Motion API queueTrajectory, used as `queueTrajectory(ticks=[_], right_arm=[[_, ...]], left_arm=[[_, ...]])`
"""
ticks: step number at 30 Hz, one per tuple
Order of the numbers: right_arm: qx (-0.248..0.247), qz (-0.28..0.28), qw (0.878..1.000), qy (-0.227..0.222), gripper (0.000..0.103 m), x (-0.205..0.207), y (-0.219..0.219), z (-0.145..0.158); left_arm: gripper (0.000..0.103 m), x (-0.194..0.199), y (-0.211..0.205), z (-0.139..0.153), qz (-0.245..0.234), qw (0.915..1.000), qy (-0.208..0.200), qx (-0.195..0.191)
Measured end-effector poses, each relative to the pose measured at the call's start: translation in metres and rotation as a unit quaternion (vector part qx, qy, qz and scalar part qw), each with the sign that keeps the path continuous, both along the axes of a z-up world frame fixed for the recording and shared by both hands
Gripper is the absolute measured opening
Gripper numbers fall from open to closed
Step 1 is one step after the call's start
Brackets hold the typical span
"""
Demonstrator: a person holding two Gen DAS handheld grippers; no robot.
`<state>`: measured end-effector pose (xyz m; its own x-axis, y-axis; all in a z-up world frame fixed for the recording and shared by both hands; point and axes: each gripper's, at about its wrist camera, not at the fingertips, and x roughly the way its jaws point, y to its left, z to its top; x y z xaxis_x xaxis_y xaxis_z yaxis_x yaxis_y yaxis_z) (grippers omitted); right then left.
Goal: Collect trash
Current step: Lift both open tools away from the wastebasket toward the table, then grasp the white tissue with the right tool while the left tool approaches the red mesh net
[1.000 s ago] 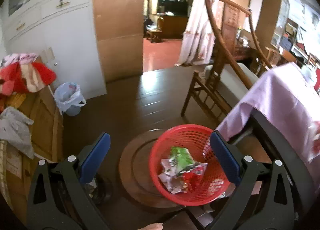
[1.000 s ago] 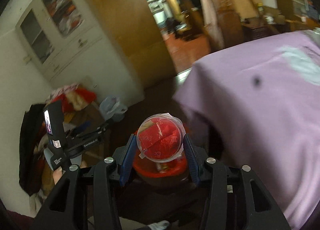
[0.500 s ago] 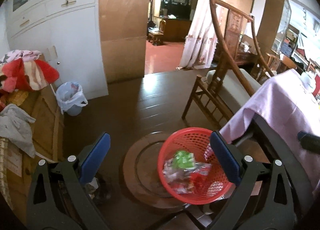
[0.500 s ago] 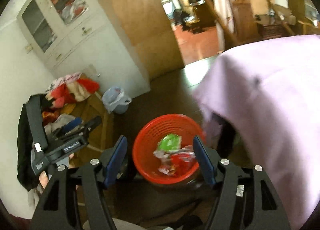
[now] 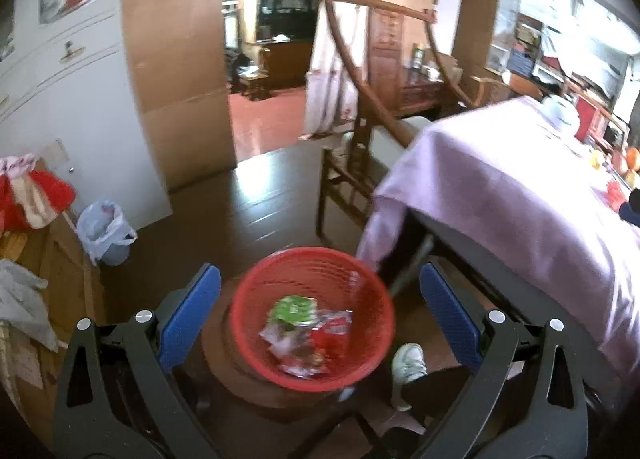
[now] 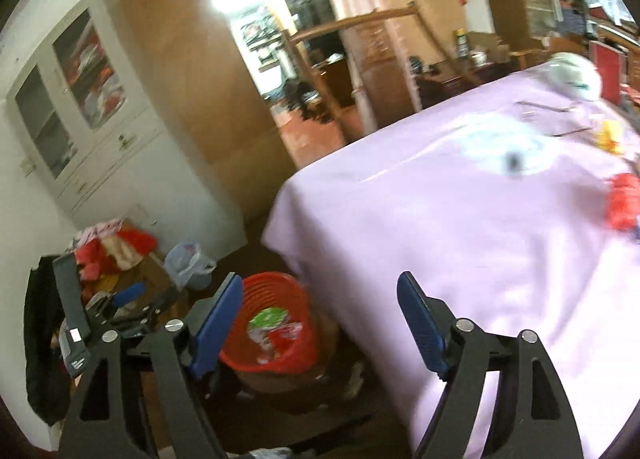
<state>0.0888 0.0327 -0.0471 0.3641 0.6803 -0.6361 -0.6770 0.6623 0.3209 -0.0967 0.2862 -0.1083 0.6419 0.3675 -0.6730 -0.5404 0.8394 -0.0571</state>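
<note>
A red mesh basket point(image 5: 280, 271) sits on a round wooden stool, holding a green wrapper point(image 5: 294, 306) and crumpled red and clear wrappers point(image 5: 332, 329). My left gripper point(image 5: 319, 271) hangs open above it with nothing between its blue pads. My right gripper point(image 6: 320, 283) is opening its jaws, empty, over the edge of the lilac-clothed table point(image 6: 460, 239), with the basket point(image 6: 272, 291) down to its left. Red trash point(image 6: 624, 203) lies near the table's right edge. A small dark scrap point(image 6: 512, 159) lies farther back.
A wooden chair point(image 5: 360, 139) stands behind the table corner. A small bin lined with a plastic bag point(image 5: 104, 231) is by the white cabinet. Clothes are piled on boxes at the left point(image 5: 32, 195). A person's white shoe point(image 5: 408, 363) is beside the stool.
The right gripper let go of a round clear lid with red contents over the basket, opened wide, and swung right toward the table. The left gripper shifted, so the basket now sits between its jaws.
</note>
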Motion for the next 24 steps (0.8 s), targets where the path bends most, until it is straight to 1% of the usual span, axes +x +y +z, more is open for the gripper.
queueTrajectory(ticks=[3,7,10,14,16,18,21,24], right_arm=[[0.002,-0.036,0.999,-0.009,0.081,0.017,-0.042,0.008],[0.000,-0.099,0.995,-0.025,0.081,0.042,-0.110,0.017],[-0.008,-0.145,0.989,-0.037,0.082,0.056,-0.159,0.022],[-0.024,-0.208,0.977,-0.048,0.085,0.072,-0.223,0.022],[-0.031,-0.237,0.970,-0.049,0.088,0.079,-0.253,0.019],[-0.034,-0.264,0.963,-0.046,0.088,0.086,-0.279,0.014],[-0.031,-0.308,0.951,-0.023,0.088,0.105,-0.322,-0.001],[-0.036,-0.323,0.946,-0.005,0.088,0.115,-0.344,-0.020]], left_arm=[[0.096,0.016,-0.021,0.003,-0.026,0.9996,0.003,-0.007],[0.096,0.044,-0.055,0.007,-0.064,0.9979,0.012,-0.002],[0.096,0.068,-0.084,0.010,-0.097,0.9951,0.019,0.008],[0.096,0.098,-0.124,0.015,-0.144,0.9892,0.021,0.017],[0.096,0.115,-0.145,0.018,-0.172,0.9849,0.020,0.012],[0.096,0.130,-0.162,0.021,-0.193,0.9810,0.021,0.006],[0.096,0.155,-0.189,0.024,-0.223,0.9745,0.024,-0.002],[0.096,0.174,-0.211,0.027,-0.247,0.9687,0.024,-0.003]])
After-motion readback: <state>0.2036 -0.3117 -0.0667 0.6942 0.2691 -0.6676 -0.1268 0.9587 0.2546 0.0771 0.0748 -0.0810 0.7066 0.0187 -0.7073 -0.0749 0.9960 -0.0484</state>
